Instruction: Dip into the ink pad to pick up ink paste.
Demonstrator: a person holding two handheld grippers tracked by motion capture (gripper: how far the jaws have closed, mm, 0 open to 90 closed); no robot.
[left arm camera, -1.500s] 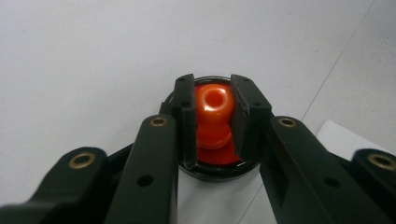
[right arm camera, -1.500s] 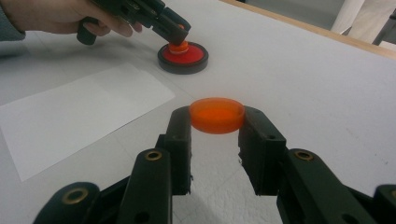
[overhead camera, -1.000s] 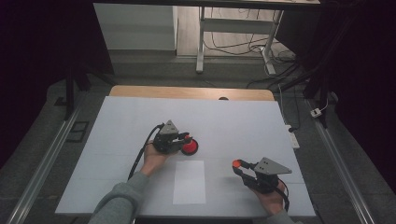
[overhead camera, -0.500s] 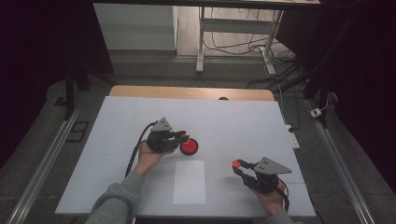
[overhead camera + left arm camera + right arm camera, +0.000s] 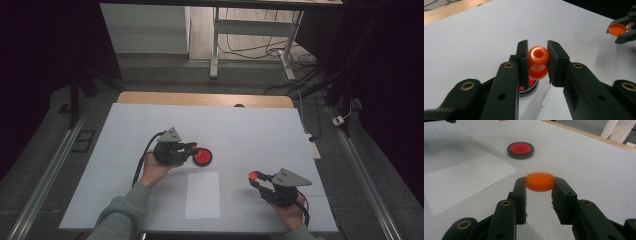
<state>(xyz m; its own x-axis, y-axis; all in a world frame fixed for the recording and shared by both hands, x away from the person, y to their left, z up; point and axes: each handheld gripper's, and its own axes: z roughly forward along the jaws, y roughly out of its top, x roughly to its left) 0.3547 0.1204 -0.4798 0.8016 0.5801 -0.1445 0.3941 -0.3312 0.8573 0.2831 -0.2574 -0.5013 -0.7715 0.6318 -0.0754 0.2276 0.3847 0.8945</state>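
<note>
- My left gripper point(image 5: 537, 60) clamped an orange knob point(image 5: 538, 62) at frame centre, just above the red-filled dish point(image 5: 520, 150).
- My right gripper point(image 5: 540, 186) pinched an orange cap point(image 5: 540, 181) — lower right in the high view.
- Next, I judged, bring cap and knob together — carefully aligned.

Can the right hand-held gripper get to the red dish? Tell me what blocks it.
Probably not as things stand: the right hand-held gripper is shut on an orange cap. The way across the table to the red dish looks free, with the paper sheet off to one side.
</note>
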